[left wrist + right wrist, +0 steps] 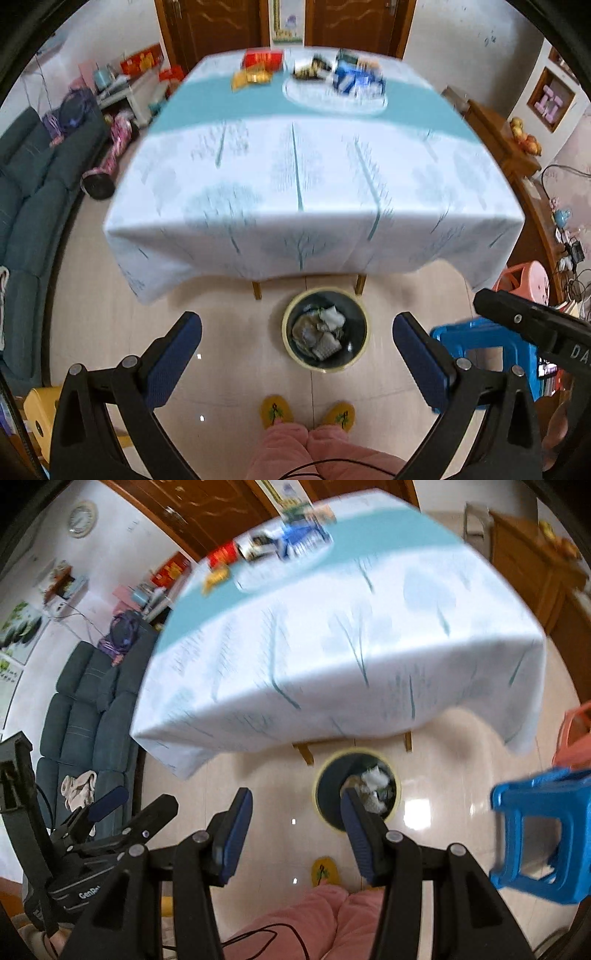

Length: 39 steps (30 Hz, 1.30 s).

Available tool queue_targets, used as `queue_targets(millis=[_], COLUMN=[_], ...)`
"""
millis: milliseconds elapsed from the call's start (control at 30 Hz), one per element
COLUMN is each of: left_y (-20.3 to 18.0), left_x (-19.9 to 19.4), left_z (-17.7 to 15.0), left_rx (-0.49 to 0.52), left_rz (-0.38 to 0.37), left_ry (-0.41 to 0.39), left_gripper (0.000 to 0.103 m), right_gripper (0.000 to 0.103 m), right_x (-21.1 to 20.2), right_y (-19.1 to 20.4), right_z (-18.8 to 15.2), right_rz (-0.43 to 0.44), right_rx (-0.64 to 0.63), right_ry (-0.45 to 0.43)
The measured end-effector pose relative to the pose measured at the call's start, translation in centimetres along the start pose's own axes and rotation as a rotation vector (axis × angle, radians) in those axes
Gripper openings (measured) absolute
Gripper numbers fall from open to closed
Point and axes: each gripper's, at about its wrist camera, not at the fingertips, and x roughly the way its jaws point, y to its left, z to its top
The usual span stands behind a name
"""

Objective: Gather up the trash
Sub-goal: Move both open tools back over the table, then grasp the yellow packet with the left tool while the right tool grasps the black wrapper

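A round trash bin point(325, 330) with a yellow rim stands on the floor in front of the table, holding crumpled paper trash point(319, 332). It also shows in the right wrist view point(356, 790). My left gripper point(297, 332) is open and empty, held above the floor with the bin between its fingers in view. My right gripper point(297, 806) is open and empty, its right finger overlapping the bin in view. The left gripper also shows at the lower left of the right wrist view point(110, 812).
The table point(314, 192) has a white and teal cloth. Boxes and packets point(310, 70) lie at its far end. A blue stool point(543, 830) stands right of the bin, a pink stool point(524, 280) beyond it, a sofa point(33, 192) on the left. My slippered feet point(306, 411) are below.
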Motion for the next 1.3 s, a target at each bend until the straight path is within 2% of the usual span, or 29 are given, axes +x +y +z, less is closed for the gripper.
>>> queue_targets(millis=[233,367,667,833,1067,1200,1300], left_y=[-0.3,0.8,5.3,8.7,11.8,12.1,11.9], left_x=[-4.7,-7.0,-6.4,-2.9,5.9,11.0,15.8], left_z=[3.4,5.7,11.1,16.3,27.7,33.9,37.7], left_rx=[0.046,0.024,-0.055,-0.043,0.120,0.219,0.287], left_rz=[0.033,0.030,-0.027,-0.052,-0.074,-0.083,-0.094], left_ry=[-0.118,-0.165,-0.138,-0.105,-0.018,0.011,0.068], left_gripper=[0.102,0.102,0.102,0.102,0.102,0.102,0.102], right_gripper=[0.050,0.050,0.050,0.050,0.050,0.050,0.050], right_x=[-4.9,-6.4,-6.2,-3.7,1.7,5.1,7.4], right_y=[1.9,3.2,6.4,8.3,10.1,10.7,10.9], right_z=[3.0,4.7,9.5,13.9,22.1,26.5,29.2], right_rz=[0.021,0.033,0.041,0.018,-0.034,-0.062,-0.084], right_rx=[-0.057,-0.086,-0.129,-0.129,0.004,0.077,0.113], right_ry=[-0.110,-0.149,-0.189,-0.193,-0.208,-0.200,-0.197])
